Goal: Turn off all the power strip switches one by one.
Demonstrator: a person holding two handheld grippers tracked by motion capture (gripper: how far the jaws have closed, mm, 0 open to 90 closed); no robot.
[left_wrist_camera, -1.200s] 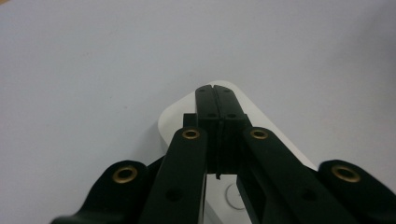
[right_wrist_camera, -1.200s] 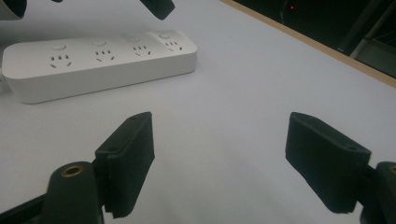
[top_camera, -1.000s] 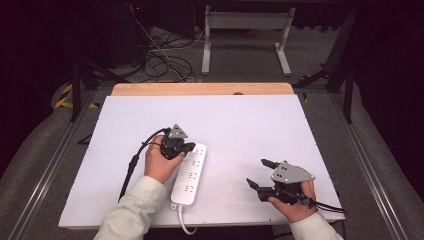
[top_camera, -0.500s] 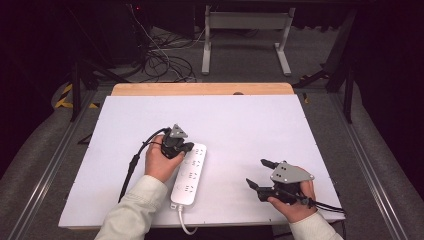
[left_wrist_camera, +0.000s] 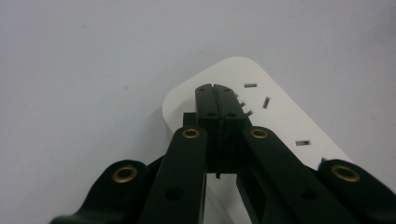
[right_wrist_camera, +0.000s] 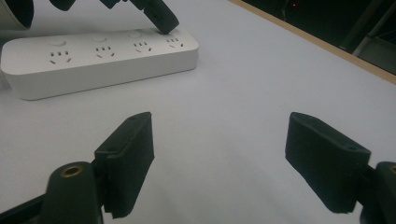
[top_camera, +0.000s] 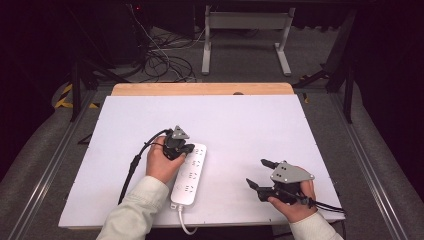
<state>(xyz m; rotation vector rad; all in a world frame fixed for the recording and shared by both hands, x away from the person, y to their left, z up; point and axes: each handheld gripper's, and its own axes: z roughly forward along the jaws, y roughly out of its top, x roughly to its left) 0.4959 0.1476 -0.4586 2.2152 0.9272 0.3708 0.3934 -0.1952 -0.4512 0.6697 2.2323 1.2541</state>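
Looking down in the high view, bare white table [top_camera: 240, 125] lies ahead of both tongs; the strip [top_camera: 190, 175] sits beside the left gripper [top_camera: 184, 148]. Left gripper view: jaws pressed together, tips on the strip [left_wrist_camera: 280, 121]. Right gripper view: right gripper [right_wrist_camera: 219, 140] jaws wide apart, empty, strip [right_wrist_camera: 98, 60] beyond, dark room behind.

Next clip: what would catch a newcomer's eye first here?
The white power strip on the white table, left of centre near the front edge. The left gripper sits shut with its tips on the strip's far end. The right gripper rests open, apart from the strip, near the front right.
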